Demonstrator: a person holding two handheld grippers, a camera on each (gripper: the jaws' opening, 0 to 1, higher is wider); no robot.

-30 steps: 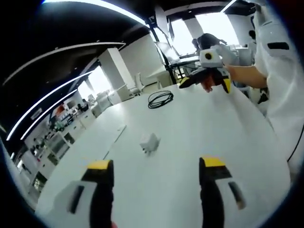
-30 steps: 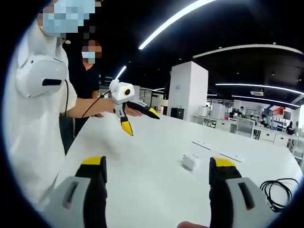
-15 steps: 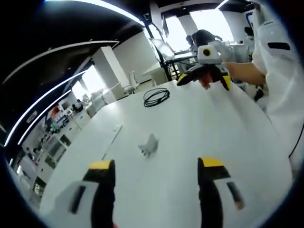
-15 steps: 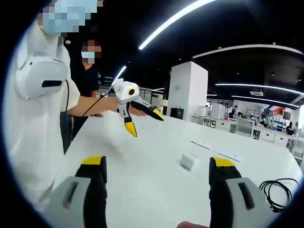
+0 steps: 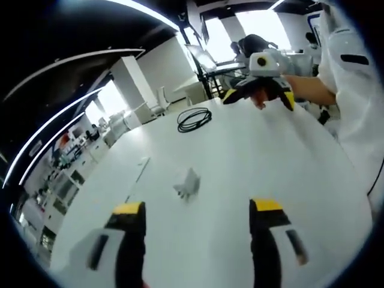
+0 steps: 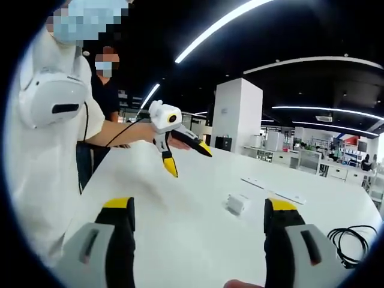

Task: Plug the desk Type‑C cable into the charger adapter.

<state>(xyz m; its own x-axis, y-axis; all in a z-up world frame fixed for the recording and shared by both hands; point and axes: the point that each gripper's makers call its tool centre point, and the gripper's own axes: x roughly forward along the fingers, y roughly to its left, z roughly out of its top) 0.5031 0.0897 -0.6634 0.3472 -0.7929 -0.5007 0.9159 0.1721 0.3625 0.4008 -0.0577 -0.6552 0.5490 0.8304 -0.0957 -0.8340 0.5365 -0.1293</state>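
A small white charger adapter lies on the white table, a little ahead of my left gripper, which is open and holds nothing. Farther off lies a coiled black cable. The right gripper hovers at the table's far side in a hand, jaws spread. In the right gripper view the adapter sits just ahead of my right gripper, open and holding nothing. The cable is at the lower right. The left gripper hangs open above the table.
A person in a white shirt stands at the table's edge, with another person in dark clothes behind. Flat white strips lie on the table beyond the adapter, one also in the left gripper view. Office desks and a pillar stand in the background.
In the right gripper view the left gripper has drifted rightward and a little lower over the table. The adapter and cable have stayed put. Both grippers remain open.
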